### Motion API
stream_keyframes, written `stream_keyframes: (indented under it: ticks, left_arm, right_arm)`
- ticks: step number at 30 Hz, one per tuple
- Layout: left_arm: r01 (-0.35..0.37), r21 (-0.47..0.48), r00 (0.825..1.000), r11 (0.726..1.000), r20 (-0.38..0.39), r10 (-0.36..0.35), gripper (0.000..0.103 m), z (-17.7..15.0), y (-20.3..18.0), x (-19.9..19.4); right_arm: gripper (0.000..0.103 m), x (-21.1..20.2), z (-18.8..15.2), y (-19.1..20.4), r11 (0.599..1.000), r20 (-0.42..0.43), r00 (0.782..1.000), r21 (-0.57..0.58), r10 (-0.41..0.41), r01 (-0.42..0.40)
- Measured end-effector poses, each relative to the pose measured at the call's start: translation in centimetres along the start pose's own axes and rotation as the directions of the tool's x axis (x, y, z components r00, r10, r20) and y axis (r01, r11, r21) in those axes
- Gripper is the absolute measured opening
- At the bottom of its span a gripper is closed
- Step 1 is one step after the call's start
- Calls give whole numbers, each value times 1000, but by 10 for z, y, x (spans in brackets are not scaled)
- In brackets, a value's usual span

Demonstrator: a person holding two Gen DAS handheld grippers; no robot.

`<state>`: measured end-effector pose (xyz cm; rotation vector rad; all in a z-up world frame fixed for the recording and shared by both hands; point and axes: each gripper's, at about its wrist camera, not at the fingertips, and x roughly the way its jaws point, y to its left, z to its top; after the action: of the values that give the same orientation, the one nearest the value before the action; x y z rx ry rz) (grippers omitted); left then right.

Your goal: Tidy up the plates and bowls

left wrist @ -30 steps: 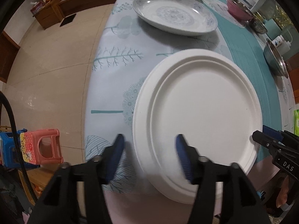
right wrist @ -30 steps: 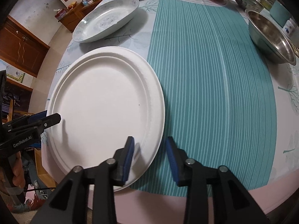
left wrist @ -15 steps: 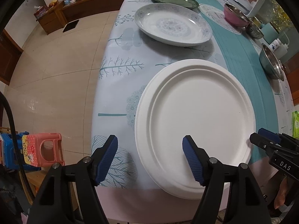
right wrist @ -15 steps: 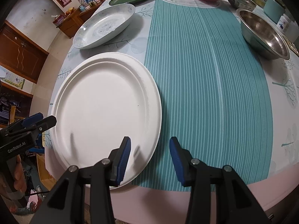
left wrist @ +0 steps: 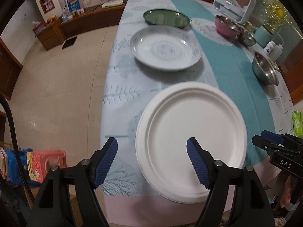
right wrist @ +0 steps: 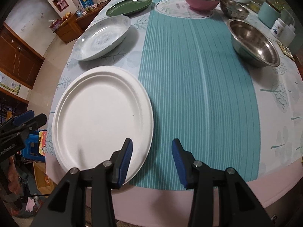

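Observation:
A white paper plate [left wrist: 191, 132] [right wrist: 102, 113] lies flat at the near edge of the table. My left gripper [left wrist: 151, 143] hangs above the plate's left rim. Its jaws are opening and its pads touch nothing. My right gripper [right wrist: 152, 141] stands open above the right rim, clear of the plate. Farther back lie a blue-patterned plate [left wrist: 165, 48] [right wrist: 102, 37] and a green plate [left wrist: 166, 17] [right wrist: 128, 5]. On the right stand a pink bowl [left wrist: 227, 26] [right wrist: 200, 0], a large steel bowl [left wrist: 265, 70] [right wrist: 253, 41] and a smaller steel bowl [right wrist: 233, 7].
A teal striped runner [right wrist: 189, 85] covers the middle of the table. At the far right are a white appliance [left wrist: 234, 1], small bottles [right wrist: 282, 30] and a green wipes pack [left wrist: 297, 123]. Plastic stools [left wrist: 37, 162] stand on the floor at the left.
Both grippers have risen away from the white plate, which stays on the table. The left jaws have spread wider; the right jaws have spread only slightly.

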<state>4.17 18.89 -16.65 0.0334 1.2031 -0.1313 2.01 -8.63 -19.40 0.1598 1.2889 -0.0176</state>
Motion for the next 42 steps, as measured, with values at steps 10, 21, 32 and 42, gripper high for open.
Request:
stream_keyframes:
  ticks: [10, 21, 32, 42]
  left_arm:
    - [-1, 19, 992, 1000, 126, -2, 80, 35, 18, -33]
    - [-28, -4, 978, 1000, 208, 28, 81, 74, 47, -56]
    - [-82, -1, 969, 997, 236, 79, 81, 148, 57, -61]
    - [-95, 45, 982, 994, 165, 86, 81, 267, 42, 17]
  right_arm:
    - [43, -32, 25, -3, 998, 76, 996, 51, -38, 34]
    - [43, -75, 65, 0, 993, 161, 980, 22, -120, 118]
    - [43, -87, 151, 8, 993, 205, 975, -61, -84, 98]
    - [43, -27, 275, -1, 997, 138, 989, -66, 45, -36]
